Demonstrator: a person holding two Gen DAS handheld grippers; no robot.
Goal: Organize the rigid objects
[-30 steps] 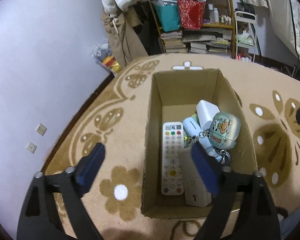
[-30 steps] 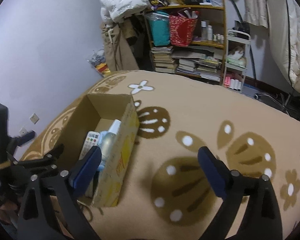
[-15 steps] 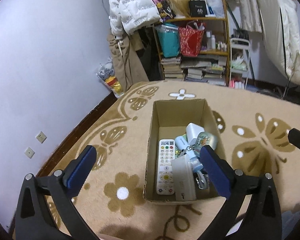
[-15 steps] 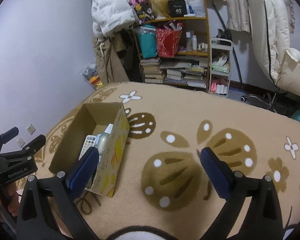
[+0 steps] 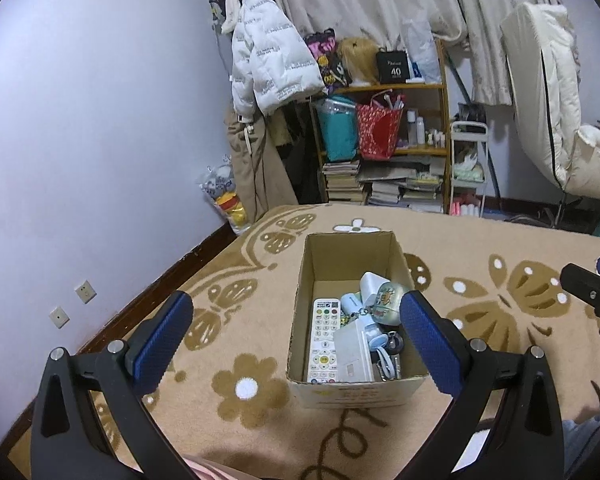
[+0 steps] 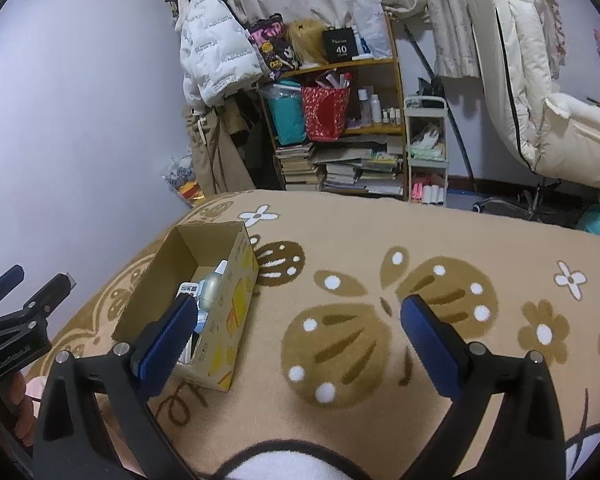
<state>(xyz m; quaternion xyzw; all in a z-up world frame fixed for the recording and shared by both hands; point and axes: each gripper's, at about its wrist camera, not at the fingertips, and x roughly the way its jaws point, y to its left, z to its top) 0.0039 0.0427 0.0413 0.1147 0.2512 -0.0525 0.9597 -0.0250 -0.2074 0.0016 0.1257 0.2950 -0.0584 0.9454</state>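
An open cardboard box [image 5: 342,254] stands on the patterned beige blanket [image 5: 244,304]. In it lie a white remote [image 5: 322,342], a white charger block [image 5: 352,354], a pale blue case with a keyring [image 5: 386,298] and other small items. My left gripper [image 5: 296,338] is open and empty, raised above the box's near end. My right gripper [image 6: 296,338] is open and empty, held over the blanket to the right of the box [image 6: 236,300]. The left gripper also shows at the left edge of the right wrist view [image 6: 12,316].
A cluttered wooden shelf [image 5: 380,144] with books and bags stands beyond the blanket's far edge. A white jacket [image 5: 268,60] hangs left of it. The lilac wall [image 5: 100,160] runs along the left. A white cart [image 5: 468,168] stands right of the shelf.
Both grippers have risen and pulled back from the box, so the box looks smaller and more of the room shows. Both stay open and empty.
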